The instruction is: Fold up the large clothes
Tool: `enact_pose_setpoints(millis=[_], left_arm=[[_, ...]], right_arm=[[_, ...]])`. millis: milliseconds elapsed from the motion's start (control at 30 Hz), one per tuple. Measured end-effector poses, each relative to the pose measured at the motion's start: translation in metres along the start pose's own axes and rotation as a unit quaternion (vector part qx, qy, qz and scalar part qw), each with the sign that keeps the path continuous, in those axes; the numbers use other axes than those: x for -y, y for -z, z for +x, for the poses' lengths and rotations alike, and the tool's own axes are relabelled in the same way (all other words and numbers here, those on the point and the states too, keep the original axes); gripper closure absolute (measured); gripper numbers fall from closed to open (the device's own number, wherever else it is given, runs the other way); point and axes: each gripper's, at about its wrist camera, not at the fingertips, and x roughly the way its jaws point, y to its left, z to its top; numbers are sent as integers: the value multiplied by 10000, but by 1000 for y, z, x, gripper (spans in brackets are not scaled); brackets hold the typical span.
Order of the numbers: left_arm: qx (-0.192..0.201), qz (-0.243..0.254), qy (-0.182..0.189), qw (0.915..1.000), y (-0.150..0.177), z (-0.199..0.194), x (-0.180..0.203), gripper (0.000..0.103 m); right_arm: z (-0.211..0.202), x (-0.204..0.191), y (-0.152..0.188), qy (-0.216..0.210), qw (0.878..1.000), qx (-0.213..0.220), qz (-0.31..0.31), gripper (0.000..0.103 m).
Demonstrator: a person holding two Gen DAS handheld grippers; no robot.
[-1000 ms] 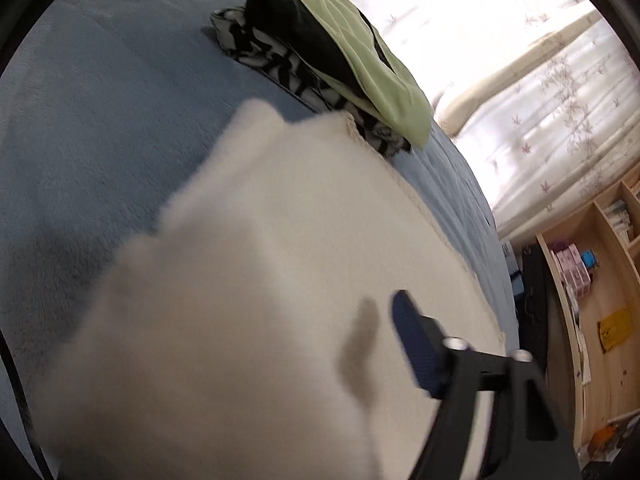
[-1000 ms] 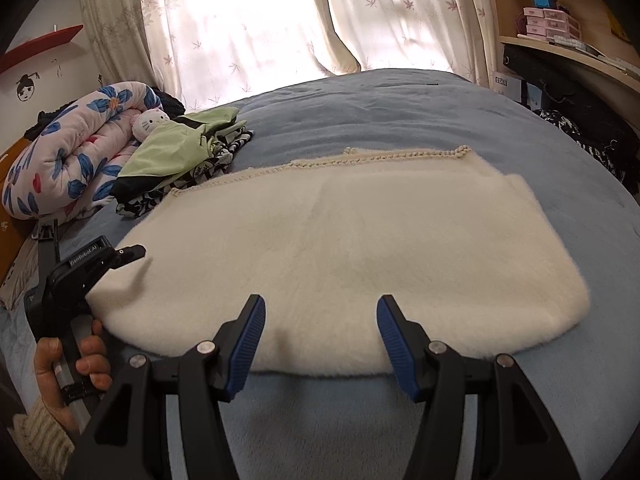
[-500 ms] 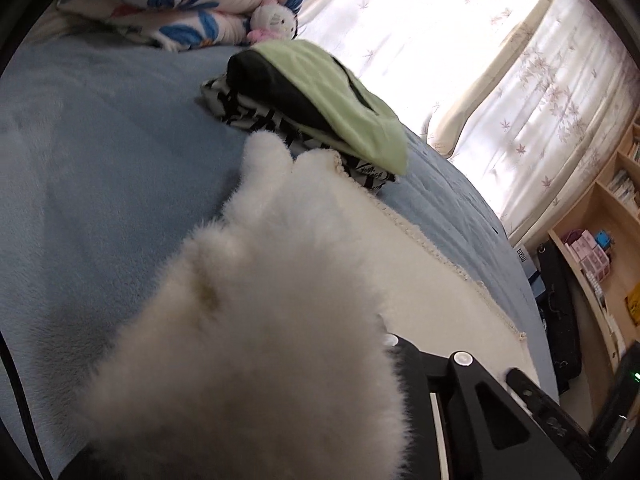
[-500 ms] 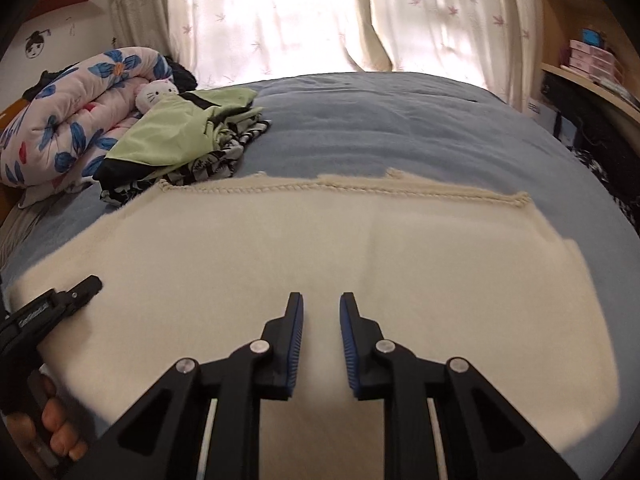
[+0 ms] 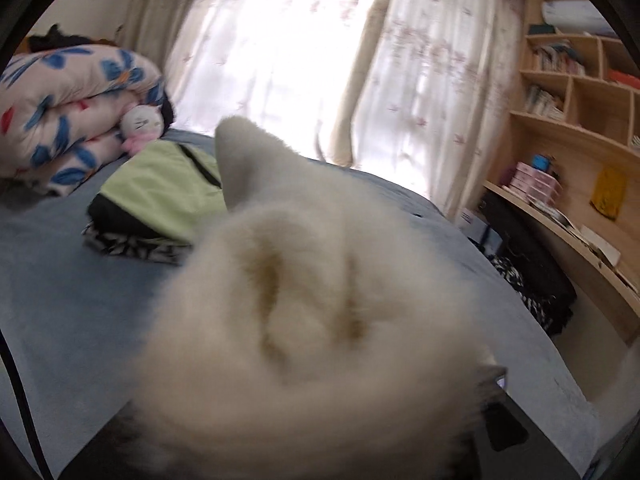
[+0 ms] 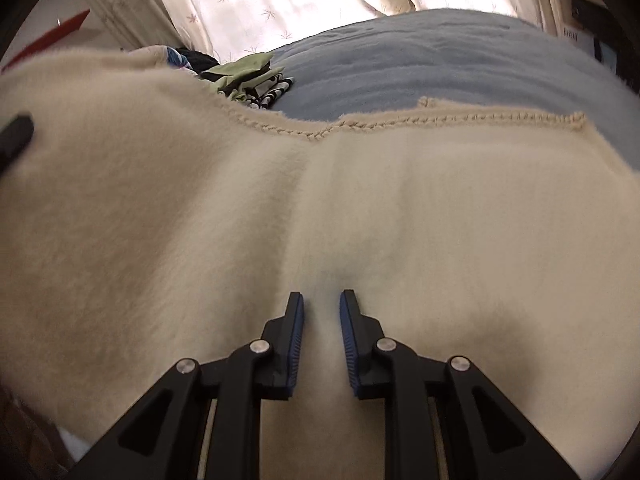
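Note:
A large cream fleece garment [image 6: 200, 208] lies on the blue bed [image 6: 420, 64], its stitched hem [image 6: 400, 122] toward the window. My right gripper [image 6: 321, 312] is shut on the near edge of the fleece, a ridge of cloth pinched between the blue pads [image 6: 297, 328]. In the left wrist view a bunched cream corner [image 5: 312, 304] fills the middle and hides the fingers of my left gripper, which holds it lifted above the bed [image 5: 72, 312]. The left tool's black tip [image 6: 14, 136] shows at the left of the right wrist view.
A stack of folded clothes with a green one on top [image 5: 160, 196] sits on the bed near a rolled flowered quilt [image 5: 60, 112] and a plush toy [image 5: 140, 124]. Curtains [image 5: 304, 48] stand behind. Wooden shelves and a desk [image 5: 568, 128] are at the right.
My right gripper closed on the fleece's near edge. My left gripper lifted its corner up and over, raising the left side of the garment off the bed.

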Motion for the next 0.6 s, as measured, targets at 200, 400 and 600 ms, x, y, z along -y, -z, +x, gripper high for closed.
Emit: enact_pose_setpoints(millis=[200, 400, 600], left_arm=[[-334, 452, 461, 9974, 3, 30, 77, 86], [-1279, 908, 903, 9835, 68, 82, 151, 86], [-1637, 1470, 735, 9727, 137, 115, 167, 83]], right_arm=[[-79, 47, 21, 56, 9964, 546, 649, 85], [-148, 122, 58, 1266, 9800, 892, 1253, 85], [-163, 163, 86, 1300, 9727, 804, 1745, 85]])
